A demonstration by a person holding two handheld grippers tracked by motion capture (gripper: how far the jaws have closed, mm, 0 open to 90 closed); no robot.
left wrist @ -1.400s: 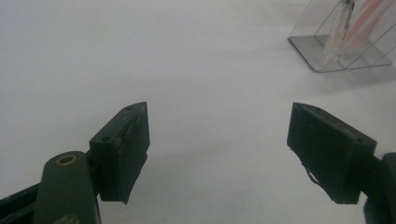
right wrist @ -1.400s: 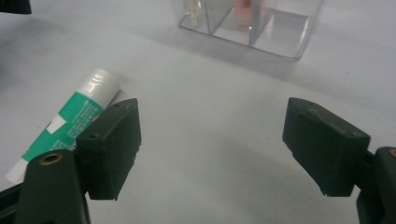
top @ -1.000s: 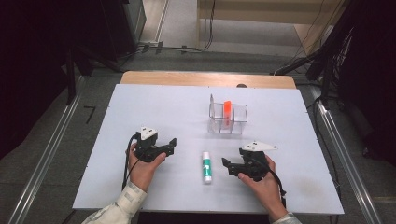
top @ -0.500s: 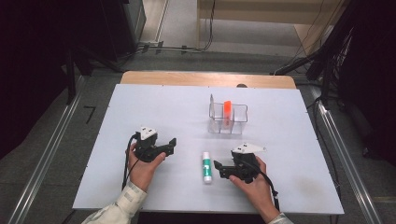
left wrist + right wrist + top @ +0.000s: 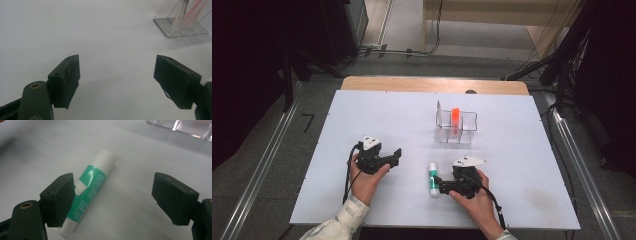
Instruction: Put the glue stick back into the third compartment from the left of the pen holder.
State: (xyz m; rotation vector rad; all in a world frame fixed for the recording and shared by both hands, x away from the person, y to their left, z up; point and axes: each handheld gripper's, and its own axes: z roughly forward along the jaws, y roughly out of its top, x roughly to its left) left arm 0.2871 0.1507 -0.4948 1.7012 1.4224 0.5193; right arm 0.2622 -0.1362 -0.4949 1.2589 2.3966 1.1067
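Observation:
A white and green glue stick [image 5: 432, 179] [image 5: 90, 187] lies flat on the white table [image 5: 362, 115], near the front middle. My right gripper [image 5: 440, 185] [image 5: 117, 195] is open and low over the table, its jaws pointing left at the stick; the stick's lower end lies by one jaw, not clamped. My left gripper [image 5: 397, 156] [image 5: 120, 75] rests open at the front left with nothing between its jaws. A clear plastic organizer [image 5: 455, 131] [image 5: 180, 25] stands behind, holding an orange item [image 5: 455, 117] [image 5: 197, 7] and a pale stick [image 5: 178, 15].
The table's wooden far edge [image 5: 432, 85] is at the back. Dark equipment and cables surround the table on the floor. Metal rails [image 5: 572, 160] run along both sides.
My right gripper has slid left across the table until its jaws reach the glue stick. The left gripper and the organizer have stayed put.

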